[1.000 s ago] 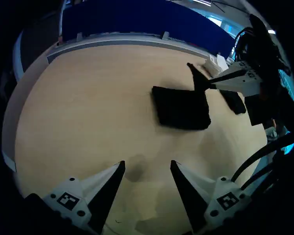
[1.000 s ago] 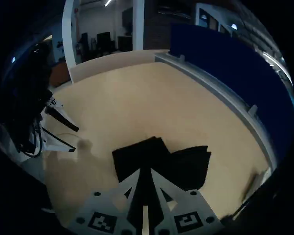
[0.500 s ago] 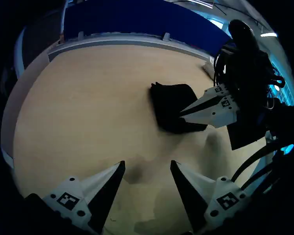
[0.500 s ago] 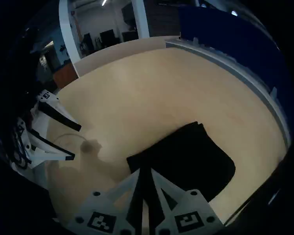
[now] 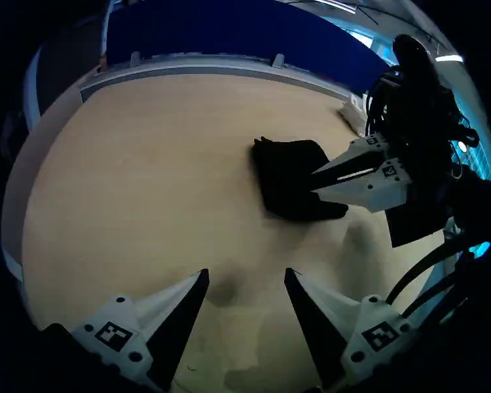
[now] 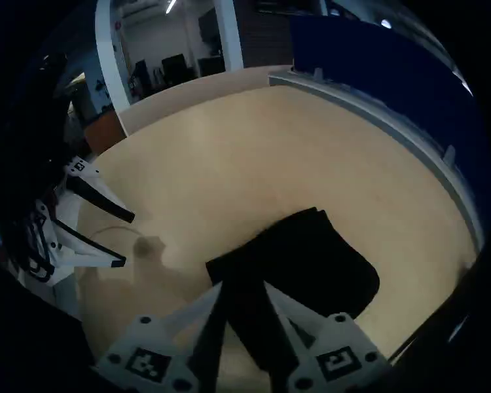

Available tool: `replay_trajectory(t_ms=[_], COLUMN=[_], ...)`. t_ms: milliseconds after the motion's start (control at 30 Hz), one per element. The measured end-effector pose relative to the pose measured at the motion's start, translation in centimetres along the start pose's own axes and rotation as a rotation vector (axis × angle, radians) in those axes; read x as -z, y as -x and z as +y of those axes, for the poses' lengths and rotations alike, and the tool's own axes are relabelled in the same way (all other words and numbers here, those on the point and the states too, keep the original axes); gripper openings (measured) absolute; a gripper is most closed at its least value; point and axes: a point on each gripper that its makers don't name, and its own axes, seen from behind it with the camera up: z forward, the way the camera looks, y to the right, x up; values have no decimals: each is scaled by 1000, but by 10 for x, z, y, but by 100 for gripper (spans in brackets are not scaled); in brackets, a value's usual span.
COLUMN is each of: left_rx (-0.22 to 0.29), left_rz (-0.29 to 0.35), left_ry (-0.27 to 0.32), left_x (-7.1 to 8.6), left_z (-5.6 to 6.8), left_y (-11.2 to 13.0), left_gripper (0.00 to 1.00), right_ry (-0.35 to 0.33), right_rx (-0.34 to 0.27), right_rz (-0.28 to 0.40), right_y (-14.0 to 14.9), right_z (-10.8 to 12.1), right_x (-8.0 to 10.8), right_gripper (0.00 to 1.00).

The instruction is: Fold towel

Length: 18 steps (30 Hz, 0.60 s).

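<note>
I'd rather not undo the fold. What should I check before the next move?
1. The towel lies folded on the table: ok.
2. The left gripper is open and well apart from the towel: ok.
3. The right gripper has its jaws parted: ok.
4. The right gripper is free of the cloth: cannot tell, dark fabric sits between its fingers.
5. The folded edges line up: cannot tell, too dark.
</note>
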Motion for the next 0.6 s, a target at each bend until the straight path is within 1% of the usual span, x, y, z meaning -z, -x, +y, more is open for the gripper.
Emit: replay_trajectory(t_ms=[67,200,267,400,467,600], left_rx=[0,2,3,1,1,4], left_rz=[1,2,2,2,2,7], left_ry=[-2,-5,-7,-13,-17,-31], left_x=[0,1,1,4,6,9], left_z=[-1,-2,-3,-5,-6,-11], left_y=[-1,0,0,0,0,1], left_gripper=[85,85,85,85,85,85], right_ry=[3,11,16,43,68,117], right_rx=[-3,-12,-18,-31,-40,-74], right_rz=[1,8,15,29,34,41], right_y=[0,-1,-2,-3,0,9], right_z=[1,3,4,9,13,23], right_x=[1,3,5,11,16,26], right_gripper=[36,54,61,81,87,87])
